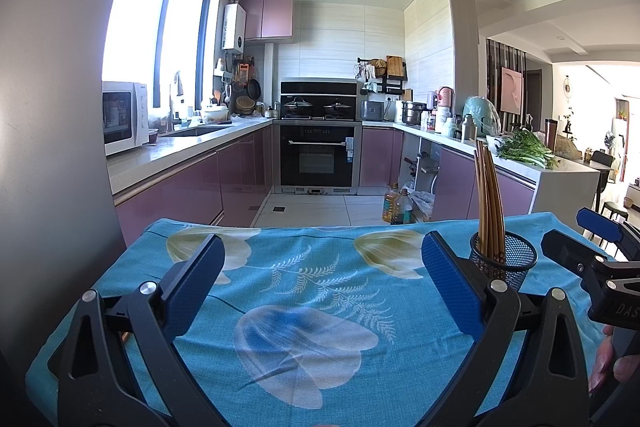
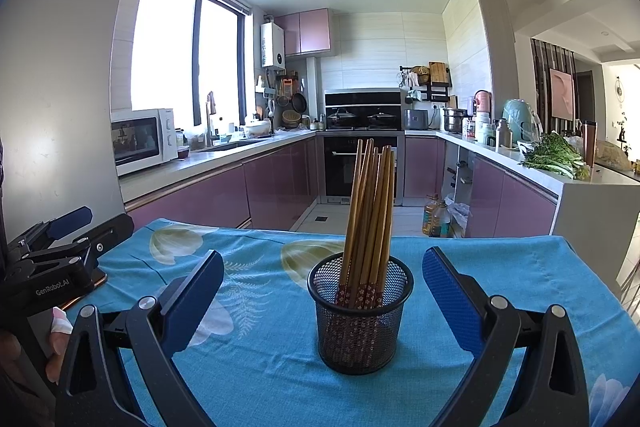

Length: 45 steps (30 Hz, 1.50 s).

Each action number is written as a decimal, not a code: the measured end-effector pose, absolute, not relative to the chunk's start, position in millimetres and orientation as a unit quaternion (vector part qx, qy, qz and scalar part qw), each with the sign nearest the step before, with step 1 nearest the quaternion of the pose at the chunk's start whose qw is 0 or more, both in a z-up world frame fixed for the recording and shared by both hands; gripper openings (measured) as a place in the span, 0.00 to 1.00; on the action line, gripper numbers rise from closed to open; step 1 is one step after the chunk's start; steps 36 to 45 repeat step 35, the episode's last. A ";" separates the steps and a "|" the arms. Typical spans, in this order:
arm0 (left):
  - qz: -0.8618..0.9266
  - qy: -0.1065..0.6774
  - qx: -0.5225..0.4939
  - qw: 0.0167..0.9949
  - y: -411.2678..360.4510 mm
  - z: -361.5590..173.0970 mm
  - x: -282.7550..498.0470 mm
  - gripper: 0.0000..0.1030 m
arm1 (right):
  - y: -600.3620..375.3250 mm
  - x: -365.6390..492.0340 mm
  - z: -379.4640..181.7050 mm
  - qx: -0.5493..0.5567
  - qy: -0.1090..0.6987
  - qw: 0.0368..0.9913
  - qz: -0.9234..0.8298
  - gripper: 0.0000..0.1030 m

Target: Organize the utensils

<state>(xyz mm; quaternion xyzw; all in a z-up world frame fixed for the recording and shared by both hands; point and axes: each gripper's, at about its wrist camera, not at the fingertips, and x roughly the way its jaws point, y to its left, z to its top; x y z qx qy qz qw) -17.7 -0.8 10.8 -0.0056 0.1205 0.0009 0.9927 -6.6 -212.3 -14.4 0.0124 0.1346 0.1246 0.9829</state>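
Observation:
A black mesh cup (image 2: 360,315) stands upright on the table with the blue floral cloth (image 2: 260,367). Several wooden chopsticks (image 2: 370,215) stand in it, tips up. My right gripper (image 2: 323,291) is open and empty, its blue pads on either side of the cup and apart from it. In the left wrist view the cup (image 1: 506,259) and chopsticks (image 1: 489,199) stand at the right, just behind the right pad. My left gripper (image 1: 322,275) is open and empty over bare cloth (image 1: 300,307). Each gripper shows at the edge of the other's view.
The table's far edge (image 2: 320,233) drops to a tiled kitchen floor. Oil bottles (image 2: 436,217) stand on the floor beyond it. Purple cabinets, an oven (image 2: 362,163), a microwave (image 2: 144,139) and a counter with greens (image 2: 554,157) lie far behind.

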 end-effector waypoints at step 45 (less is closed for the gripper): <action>0.006 0.227 -0.018 0.974 12.8 -16.0 22.4 0.95 | -255.3 21.3 -39.9 0.014 0.219 0.972 0.078 0.94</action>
